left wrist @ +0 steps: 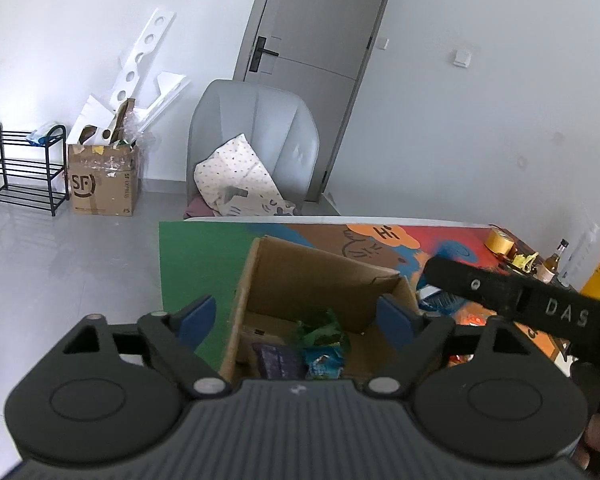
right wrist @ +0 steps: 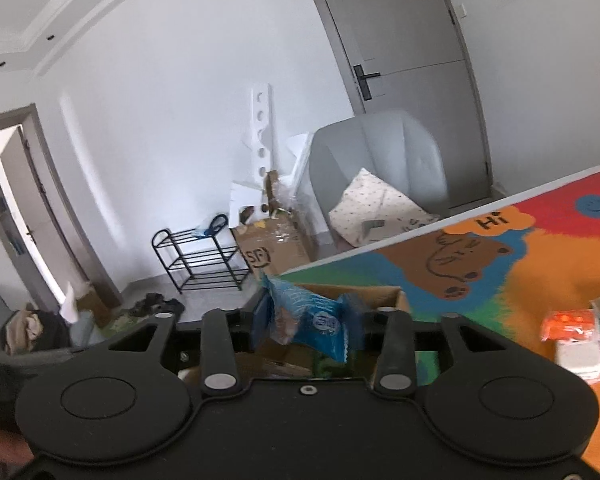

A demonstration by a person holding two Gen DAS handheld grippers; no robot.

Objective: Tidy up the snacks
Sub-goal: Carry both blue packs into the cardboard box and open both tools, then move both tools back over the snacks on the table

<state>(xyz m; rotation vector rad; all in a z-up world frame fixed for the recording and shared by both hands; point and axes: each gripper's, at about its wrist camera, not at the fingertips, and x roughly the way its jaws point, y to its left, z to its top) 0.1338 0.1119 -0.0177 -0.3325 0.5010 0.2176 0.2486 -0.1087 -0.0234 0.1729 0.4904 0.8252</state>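
Note:
An open cardboard box (left wrist: pixel 320 276) stands on a colourful mat (left wrist: pixel 192 264). A green packet (left wrist: pixel 320 330), a purple one (left wrist: pixel 276 360) and a blue one (left wrist: pixel 324 364) lie inside it. My left gripper (left wrist: pixel 296 310) hangs over the box, open wide, with nothing between its blue pads (left wrist: pixel 198 314). My right gripper (right wrist: pixel 308 316) is above the same box (right wrist: pixel 380 294). A blue snack packet (right wrist: pixel 312 320) hangs askew and slack between its parted pads. The black housing (left wrist: pixel 520 300) of the right tool crosses the left wrist view at the right.
An orange packet (right wrist: pixel 568 324) and a white pack (right wrist: pixel 580 354) lie on the mat (right wrist: pixel 540 280) to the right. A tape roll (left wrist: pixel 498 240) and a bottle (left wrist: pixel 556 260) stand at the far right. Beyond the table are a grey chair (left wrist: pixel 256 128), an SF carton (left wrist: pixel 100 184) and a black rack (left wrist: pixel 20 168).

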